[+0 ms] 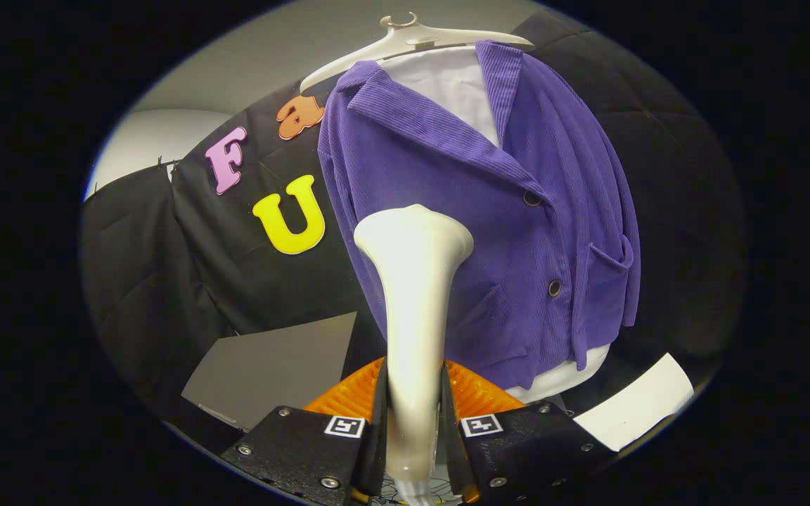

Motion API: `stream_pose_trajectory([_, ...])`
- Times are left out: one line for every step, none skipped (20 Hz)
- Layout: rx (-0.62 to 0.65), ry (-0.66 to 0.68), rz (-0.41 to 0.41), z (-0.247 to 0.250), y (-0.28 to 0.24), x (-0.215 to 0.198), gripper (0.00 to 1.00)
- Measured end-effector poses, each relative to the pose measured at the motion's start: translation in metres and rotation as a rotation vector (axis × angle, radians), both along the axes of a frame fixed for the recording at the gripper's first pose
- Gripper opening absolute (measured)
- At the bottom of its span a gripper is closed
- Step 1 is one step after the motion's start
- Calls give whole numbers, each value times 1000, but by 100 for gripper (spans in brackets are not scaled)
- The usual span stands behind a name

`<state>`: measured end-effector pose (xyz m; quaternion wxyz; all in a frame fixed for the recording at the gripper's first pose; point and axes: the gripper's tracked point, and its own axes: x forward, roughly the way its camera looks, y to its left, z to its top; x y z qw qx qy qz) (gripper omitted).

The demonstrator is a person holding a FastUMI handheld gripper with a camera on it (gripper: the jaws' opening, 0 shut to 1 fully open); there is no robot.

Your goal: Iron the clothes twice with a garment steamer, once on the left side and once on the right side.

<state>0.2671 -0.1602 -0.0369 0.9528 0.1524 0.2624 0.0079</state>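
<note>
A purple corduroy jacket (489,211) hangs over a white shirt (451,81) on a pale hanger (412,39) against the black booth wall. My gripper (413,400) is shut on the neck of a white garment steamer (413,281), both fingers pressing its handle. The steamer rises straight up from between the fingers. Its flared head sits in front of the jacket's left panel, below the lapel and left of the two dark buttons (531,199). Whether the head touches the cloth I cannot tell.
A grey panel (271,369) lies low to the left of the fingers. A white sheet (633,411) lies low to the right. The shirt's white hem (560,379) shows under the jacket. A patch pocket (609,288) is on the jacket's right panel.
</note>
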Motion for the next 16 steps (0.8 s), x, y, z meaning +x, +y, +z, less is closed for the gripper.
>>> stream_pose_trajectory([-2, 14, 0, -8, -1, -4, 35])
stream_pose_trajectory([-2, 32, -3, -17, 0, -7, 35])
stream_pose_trajectory([-3, 49, -6, -25, -2, -10, 35])
stream_pose_trajectory([-4, 65, -12, -30, -1, -9, 35])
stream_pose_trajectory([-6, 83, -17, -36, -1, -8, 35])
stream_pose_trajectory([-5, 100, -22, -41, -1, -7, 35])
stream_pose_trajectory([-4, 116, -26, -47, 0, -7, 35])
stream_pose_trajectory([-6, 130, -29, -53, 2, -9, 35])
stream_pose_trajectory([-8, 145, -30, -58, 3, -10, 35])
stream_pose_trajectory([-10, 163, -29, -64, 4, -12, 35])
stream_pose_trajectory([-9, 176, -29, -69, 4, -12, 36])
stream_pose_trajectory([-10, 191, -27, -75, 4, -15, 35])
stream_pose_trajectory([-11, 206, -24, -82, 4, -16, 36])
stream_pose_trajectory([-9, 223, -20, -90, 5, -19, 35])
stream_pose_trajectory([-8, 239, -16, -97, 5, -22, 36])
stream_pose_trajectory([-10, 255, -12, -105, 4, -26, 35])
